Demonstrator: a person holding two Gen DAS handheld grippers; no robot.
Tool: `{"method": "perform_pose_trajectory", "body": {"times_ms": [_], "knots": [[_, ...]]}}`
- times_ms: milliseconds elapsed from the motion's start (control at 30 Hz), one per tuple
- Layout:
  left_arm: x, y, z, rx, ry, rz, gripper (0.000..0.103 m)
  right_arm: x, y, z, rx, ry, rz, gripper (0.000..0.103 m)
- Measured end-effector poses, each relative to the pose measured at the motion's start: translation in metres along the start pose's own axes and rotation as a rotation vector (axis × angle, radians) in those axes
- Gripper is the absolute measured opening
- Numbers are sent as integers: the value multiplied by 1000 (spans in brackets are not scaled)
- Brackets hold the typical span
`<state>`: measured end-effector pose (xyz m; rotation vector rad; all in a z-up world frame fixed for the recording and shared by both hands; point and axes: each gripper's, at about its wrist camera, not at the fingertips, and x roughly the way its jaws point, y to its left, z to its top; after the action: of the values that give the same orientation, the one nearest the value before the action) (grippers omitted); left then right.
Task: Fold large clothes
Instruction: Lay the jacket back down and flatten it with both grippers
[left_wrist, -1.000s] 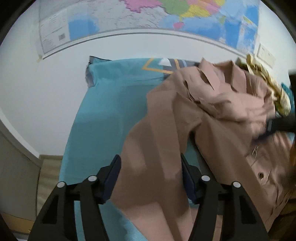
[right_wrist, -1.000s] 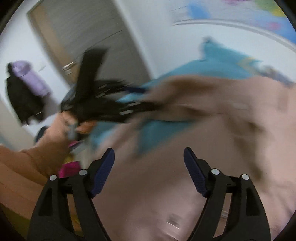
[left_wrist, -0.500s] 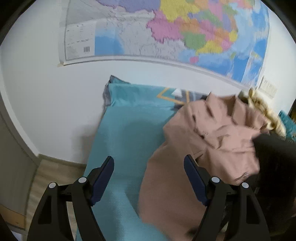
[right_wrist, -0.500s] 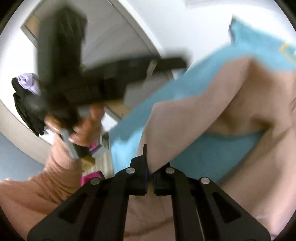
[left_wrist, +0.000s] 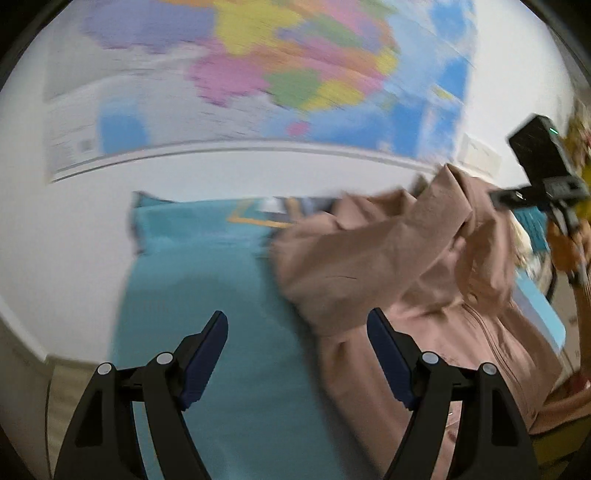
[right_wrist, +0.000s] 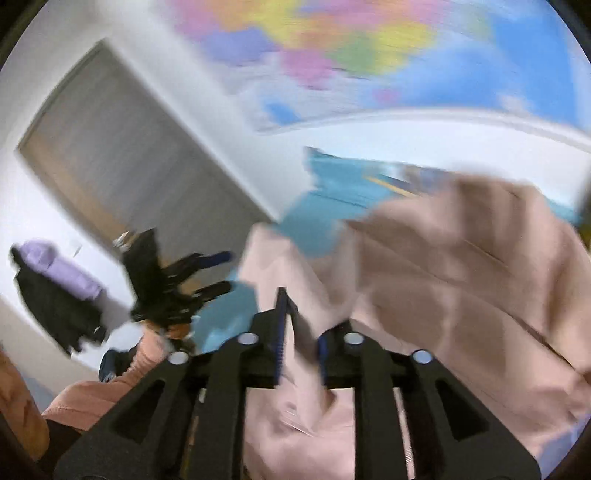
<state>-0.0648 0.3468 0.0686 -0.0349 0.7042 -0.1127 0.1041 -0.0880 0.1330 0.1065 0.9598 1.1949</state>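
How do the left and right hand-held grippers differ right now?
The left hand-held gripper has its jaws wide apart and holds nothing; the right hand-held gripper is shut on the pink jacket. The left one hovers over bare teal bedsheet beside the jacket; the right one has cloth bunched between its pads. Both have black frames with blue pads.

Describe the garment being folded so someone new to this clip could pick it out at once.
Start at the big coloured wall map; below it lies a teal bedspread. The garment is the dusty-pink jacket heaped on the spread's right side, one part lifted by the right gripper, whose jaws are shut on the cloth. It is the only pink fabric on the teal surface, with a front placket seam running down it.
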Motion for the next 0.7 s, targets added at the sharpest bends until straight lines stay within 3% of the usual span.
{"method": "perform_pose_trajectory", "body": {"times_ms": [67,167,233,267,467,600,667,700], "knots": [[24,-16,3,37,31,-45,75,1,-30,-15,84,28,-54,33],[60,-40,4,115,81,-26,75,6,-60,-46,186,37,-111,47],[84,-48,5,113,137,-45,73,-2,-74,-63,206,3,-209,85],[91,-49,6,107,153,-50,72,-10,-79,-71,216,-30,-222,89],[106,-51,10,89,171,-44,72,-34,-61,-121,119,-105,-266,95],[116,-53,13,67,188,-39,72,-10,-48,-146,26,-58,-405,97],[121,-55,14,62,192,-42,72,7,-56,-149,28,-46,-416,91],[123,-57,14,60,195,-43,72,12,-58,-148,31,-45,-431,77]]}}
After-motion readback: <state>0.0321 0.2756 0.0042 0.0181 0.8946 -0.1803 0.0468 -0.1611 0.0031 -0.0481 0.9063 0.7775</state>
